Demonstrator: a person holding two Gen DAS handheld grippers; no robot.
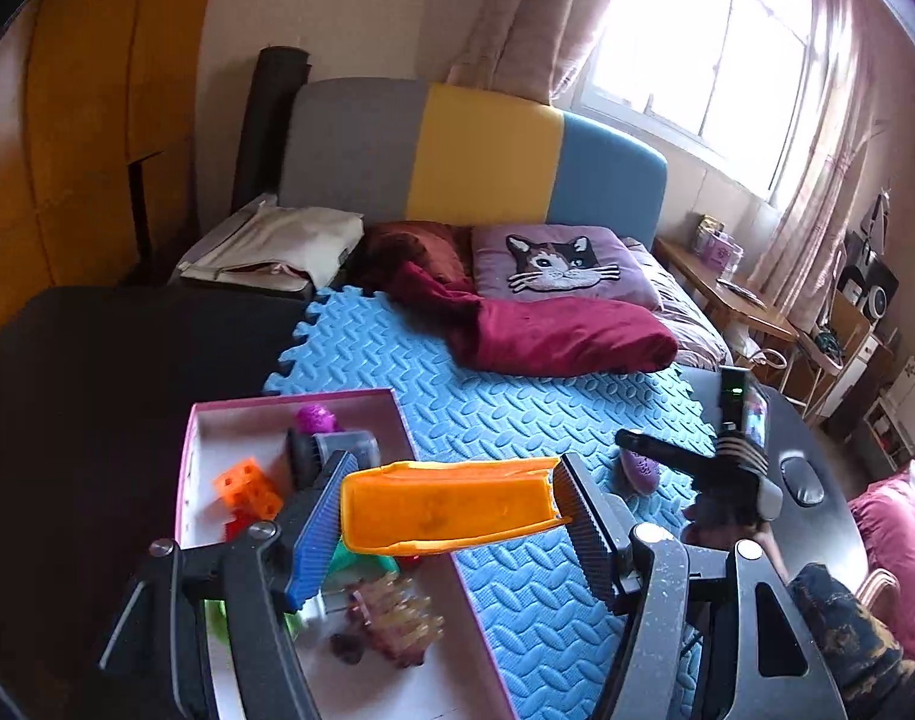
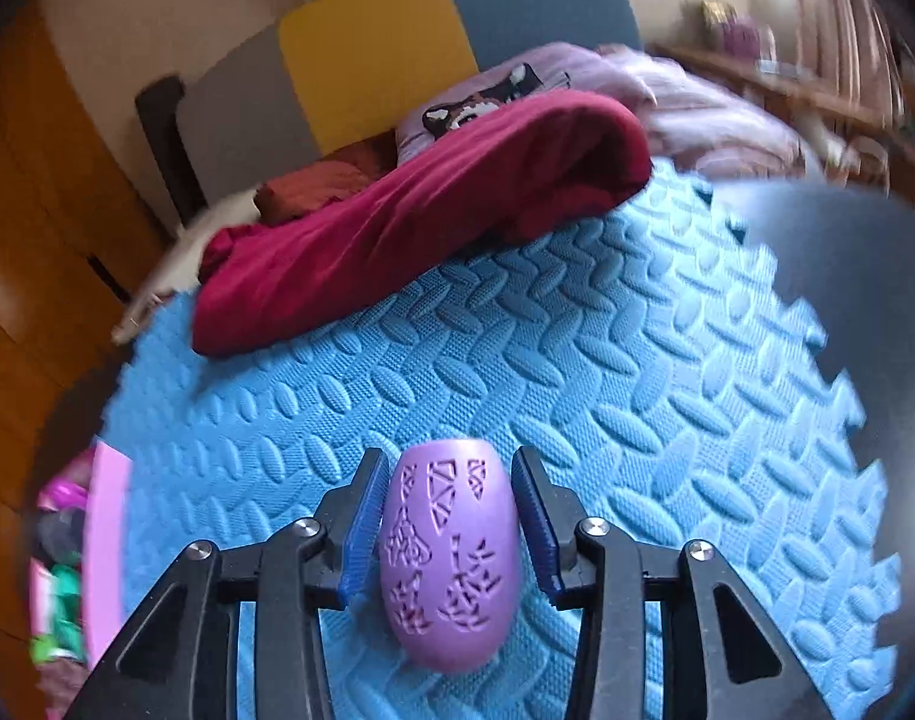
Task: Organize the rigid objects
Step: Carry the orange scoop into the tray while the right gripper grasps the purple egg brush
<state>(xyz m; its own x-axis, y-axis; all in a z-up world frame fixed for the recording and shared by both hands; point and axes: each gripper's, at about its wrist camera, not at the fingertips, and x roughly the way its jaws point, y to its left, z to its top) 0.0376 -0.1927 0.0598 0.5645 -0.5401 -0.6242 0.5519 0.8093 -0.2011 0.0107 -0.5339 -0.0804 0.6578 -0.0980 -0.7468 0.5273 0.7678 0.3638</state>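
Well along: the pink box (image 1: 217, 414), lower left of the left view, already holds several toys; the left tongs (image 1: 451, 510) clamp an orange block (image 1: 445, 504) above its rim; the right tongs (image 2: 451, 516) straddle a purple egg (image 2: 445, 558) on the blue mat (image 2: 637, 420), left pad touching, right pad showing a slight gap; both remain unboxed.

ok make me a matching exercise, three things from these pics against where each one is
Things:
1. orange block
2. purple egg
3. orange cube

Places:
A. inside the pink box
B. clamped in the left gripper
C. on the blue mat, between the right gripper's pads

Pairs: 1-B, 2-C, 3-A
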